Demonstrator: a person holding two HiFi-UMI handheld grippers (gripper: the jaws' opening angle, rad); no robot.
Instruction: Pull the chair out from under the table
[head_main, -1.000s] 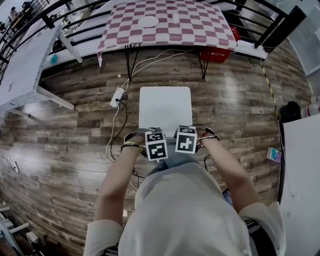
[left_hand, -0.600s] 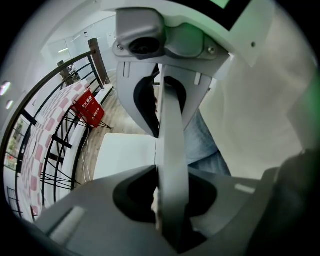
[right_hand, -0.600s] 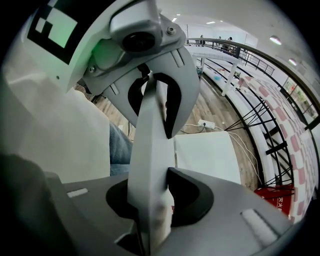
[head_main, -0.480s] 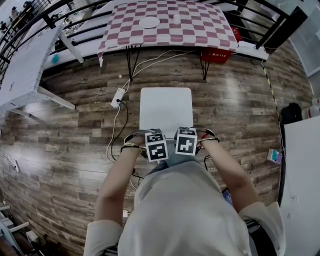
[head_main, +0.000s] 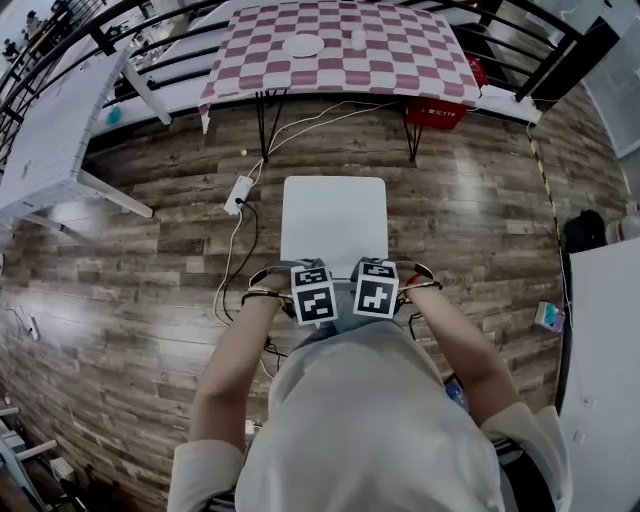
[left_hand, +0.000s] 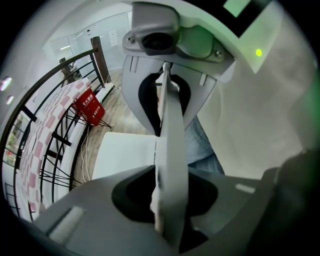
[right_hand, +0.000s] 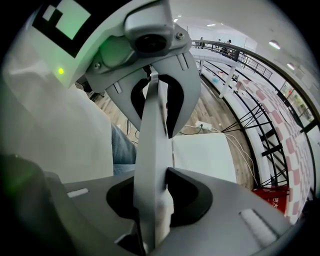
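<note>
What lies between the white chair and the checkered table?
Head view: wooden floor between white chair and checkered table, bare but for white cables to a power strip.

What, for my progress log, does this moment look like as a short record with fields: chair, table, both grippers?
chair: white chair, clear of the table, wood floor between them
table: checkered table, far side
left gripper: left gripper on the backrest; jaws have just been opening, backrest between them
right gripper: right gripper gripping the same backrest; jaws have just closed a little
task state: chair looks pulled out
</note>
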